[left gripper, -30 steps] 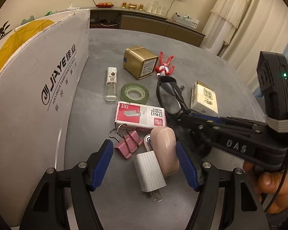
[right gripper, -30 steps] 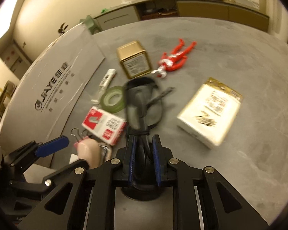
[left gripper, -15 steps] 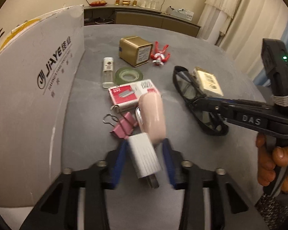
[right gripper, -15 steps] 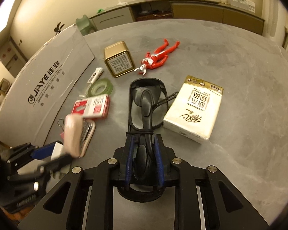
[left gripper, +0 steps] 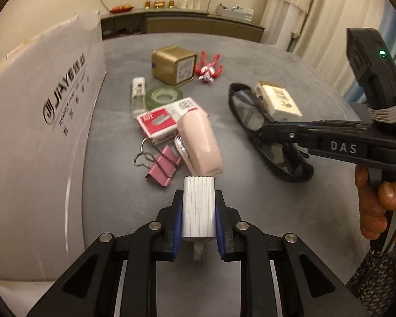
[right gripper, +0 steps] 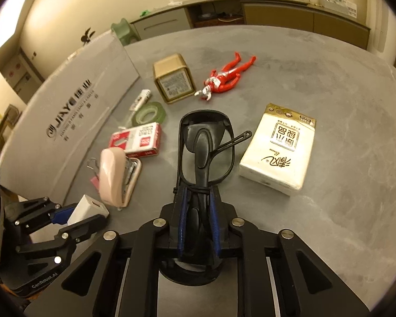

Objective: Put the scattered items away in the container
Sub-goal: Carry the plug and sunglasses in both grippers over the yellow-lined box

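Grey table (left gripper: 250,52) under warm room light: I have both grippers loaded, so I judge the carry step comes next, over the white box (left gripper: 39,111) wall at my left. My left gripper (left gripper: 198,227) clamps the white charger (left gripper: 198,208); my right gripper (right gripper: 198,222) pinches the black glasses (right gripper: 206,142). A second ago the left stood open around the charger and the pink stapler (left gripper: 200,142)

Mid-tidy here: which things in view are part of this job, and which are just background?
Job: white charger in the left gripper; black glasses in the right gripper; pink stapler, staple box, binder clip, tape roll, gold tin, red figure, tissue pack, white box.

Background: sideboard, curtain.
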### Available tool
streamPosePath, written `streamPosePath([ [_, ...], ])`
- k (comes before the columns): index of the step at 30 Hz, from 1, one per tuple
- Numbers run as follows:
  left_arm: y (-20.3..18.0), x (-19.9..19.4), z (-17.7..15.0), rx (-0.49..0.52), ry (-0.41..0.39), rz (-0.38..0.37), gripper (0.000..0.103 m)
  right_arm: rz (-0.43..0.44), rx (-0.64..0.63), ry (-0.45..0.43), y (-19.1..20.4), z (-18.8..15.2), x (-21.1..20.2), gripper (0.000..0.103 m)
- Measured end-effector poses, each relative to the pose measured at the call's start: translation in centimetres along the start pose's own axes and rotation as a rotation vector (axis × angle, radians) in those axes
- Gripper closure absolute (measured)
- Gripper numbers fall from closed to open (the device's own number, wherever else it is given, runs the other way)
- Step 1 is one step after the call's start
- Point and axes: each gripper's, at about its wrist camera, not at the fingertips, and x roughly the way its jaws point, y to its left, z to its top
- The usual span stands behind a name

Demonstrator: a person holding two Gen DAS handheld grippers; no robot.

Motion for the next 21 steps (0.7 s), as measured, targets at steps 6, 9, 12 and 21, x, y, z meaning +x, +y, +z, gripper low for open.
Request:
streamPosePath([
  [6, -0.5, -2.5, 0.5, 0.009, -0.051, -0.010, 0.081, 0.039, 0.021, -0.034, -0.1, -0.3, -2.3, 0.086],
  [9, -1.0, -3.8, 0.9, 0.014, -0.076, -0.015, 0.081, 0.063, 0.037, -0.039, 0.1, -0.4, -2.9, 0.086],
  [12, -1.4, -4.9, 1.3, 0.015, -0.105, -0.020, 0.081, 0.067, 0.030, -0.051, 1.0, -0.4, -3.6, 0.086],
  [21, -1.7, -9.0, 2.6, 0.011, -0.204, -0.040, 0.081, 0.046, -0.046, -0.137, 5.6, 0.6, -6.6, 0.086],
])
